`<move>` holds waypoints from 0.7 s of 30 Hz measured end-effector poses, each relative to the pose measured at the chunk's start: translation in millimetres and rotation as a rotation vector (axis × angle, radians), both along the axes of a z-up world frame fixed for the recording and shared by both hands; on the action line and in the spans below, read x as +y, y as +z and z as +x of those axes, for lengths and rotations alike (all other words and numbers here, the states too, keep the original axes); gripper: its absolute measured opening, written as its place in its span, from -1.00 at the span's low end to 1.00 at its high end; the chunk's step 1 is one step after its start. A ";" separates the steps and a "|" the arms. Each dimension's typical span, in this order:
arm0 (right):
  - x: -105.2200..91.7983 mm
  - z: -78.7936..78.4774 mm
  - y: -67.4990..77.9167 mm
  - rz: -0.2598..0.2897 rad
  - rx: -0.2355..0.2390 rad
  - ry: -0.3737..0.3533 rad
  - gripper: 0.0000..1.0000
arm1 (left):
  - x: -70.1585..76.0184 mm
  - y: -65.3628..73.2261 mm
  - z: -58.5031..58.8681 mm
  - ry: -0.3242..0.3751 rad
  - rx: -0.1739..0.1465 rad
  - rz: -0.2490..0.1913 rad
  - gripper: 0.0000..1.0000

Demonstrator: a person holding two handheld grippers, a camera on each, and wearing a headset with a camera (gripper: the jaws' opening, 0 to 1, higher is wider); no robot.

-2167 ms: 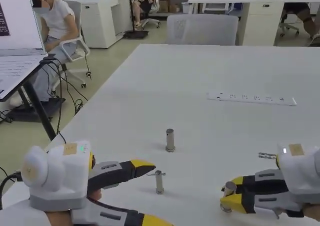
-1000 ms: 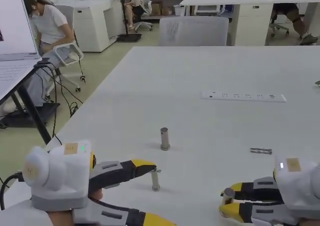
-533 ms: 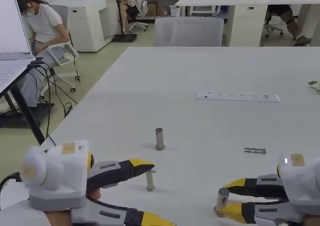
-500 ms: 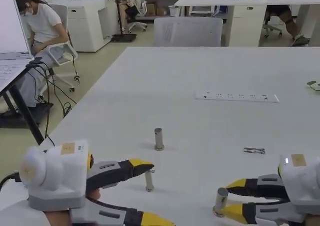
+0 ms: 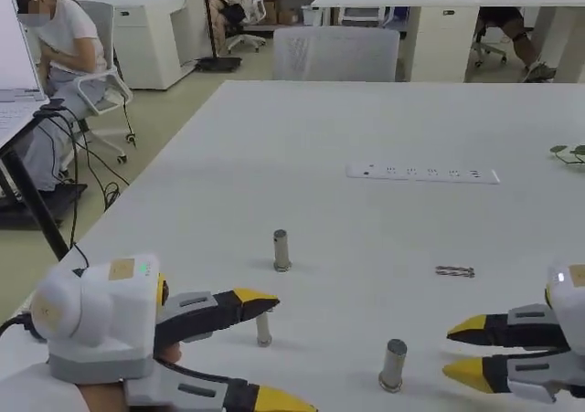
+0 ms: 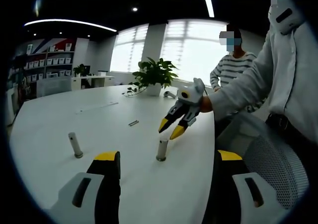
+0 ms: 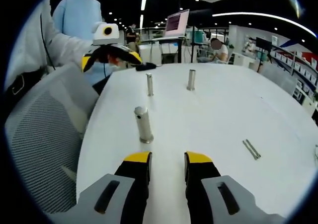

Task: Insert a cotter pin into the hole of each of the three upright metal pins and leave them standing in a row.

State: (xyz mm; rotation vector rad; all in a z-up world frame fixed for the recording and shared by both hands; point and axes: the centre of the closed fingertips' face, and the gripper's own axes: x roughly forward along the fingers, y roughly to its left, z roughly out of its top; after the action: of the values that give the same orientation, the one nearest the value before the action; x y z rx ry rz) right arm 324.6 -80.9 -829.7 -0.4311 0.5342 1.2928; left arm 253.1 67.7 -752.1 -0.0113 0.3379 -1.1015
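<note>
Right tool (image 5: 447, 353): let go of the near pin, drew back to the right, jaws parted.
Near pin (image 5: 393, 364): left standing upright alone on the tabletop (image 5: 366, 129), clear of both jaws.

Head cam looks fwd & down across table (image 5: 366, 138) from near edge. Gripper cams sit low, facing each other: right gripper (image 6: 167, 132) at 12 o'clock in left gripper view, left gripper (image 7: 112, 60) at 11 in right gripper view. All 3 share the upright pins (image 5: 393, 364).

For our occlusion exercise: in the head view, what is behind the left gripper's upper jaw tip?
An upright metal pin: its lower shaft shows on the table; a jaw of the left gripper covers its top.
</note>
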 end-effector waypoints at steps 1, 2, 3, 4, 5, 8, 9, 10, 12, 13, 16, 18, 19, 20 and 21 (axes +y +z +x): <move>-2.0 2.9 1.0 -0.007 -0.003 -0.004 -0.44 | -0.1 -0.4 0.0 0.000 0.001 0.000 0.56; -4.2 6.8 2.5 -0.013 -0.005 -0.007 -0.44 | -0.2 -0.8 0.1 0.000 0.002 -0.001 0.56; -5.8 9.7 3.2 -0.017 -0.004 -0.009 -0.44 | -0.2 -1.0 0.2 -0.001 0.002 -0.001 0.56; -7.9 13.1 3.5 -0.024 -0.006 -0.012 -0.44 | -0.4 -1.1 0.3 -0.001 0.003 -0.003 0.56; -10.3 17.6 3.9 -0.035 -0.006 -0.016 -0.44 | -0.7 -1.4 0.7 -0.002 0.003 -0.003 0.56; -14.9 26.7 4.6 -0.056 -0.006 -0.024 -0.44 | -1.0 -2.8 1.3 -0.004 0.005 -0.003 0.56; -17.0 30.8 5.3 -0.065 -0.007 -0.026 -0.44 | -1.4 -3.3 1.7 -0.005 0.006 -0.003 0.56; -17.9 33.9 6.2 -0.067 -0.007 -0.028 -0.44 | -1.5 -3.7 1.8 -0.006 0.007 -0.003 0.56; -21.0 41.6 7.4 -0.080 -0.005 -0.035 -0.43 | -1.6 -4.8 1.7 -0.010 0.009 -0.001 0.56; -22.7 46.3 7.8 -0.089 -0.003 -0.039 -0.42 | -1.5 -5.5 1.6 -0.012 0.009 0.002 0.56; -25.6 57.0 7.9 -0.107 0.000 -0.045 -0.41 | -0.6 -7.0 1.1 -0.015 0.014 0.005 0.56; -27.6 65.3 7.1 -0.120 0.006 -0.054 -0.40 | 0.6 -7.5 1.3 -0.014 0.015 0.009 0.56; -28.5 68.3 6.4 -0.129 0.004 -0.055 -0.39 | 1.3 -7.6 1.5 -0.012 0.015 0.010 0.56; -29.2 73.0 5.9 -0.138 0.002 -0.056 -0.39 | 2.7 -7.7 1.7 -0.010 0.015 0.011 0.56; -29.2 75.6 5.9 -0.138 0.002 -0.055 -0.39 | 3.7 -7.7 1.8 -0.007 0.015 0.011 0.56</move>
State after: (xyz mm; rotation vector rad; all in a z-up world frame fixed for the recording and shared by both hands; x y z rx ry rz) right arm 400.2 -110.1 -823.8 -0.5263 0.6352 1.2078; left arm 254.9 71.3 -759.9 -0.0085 0.3574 -1.1073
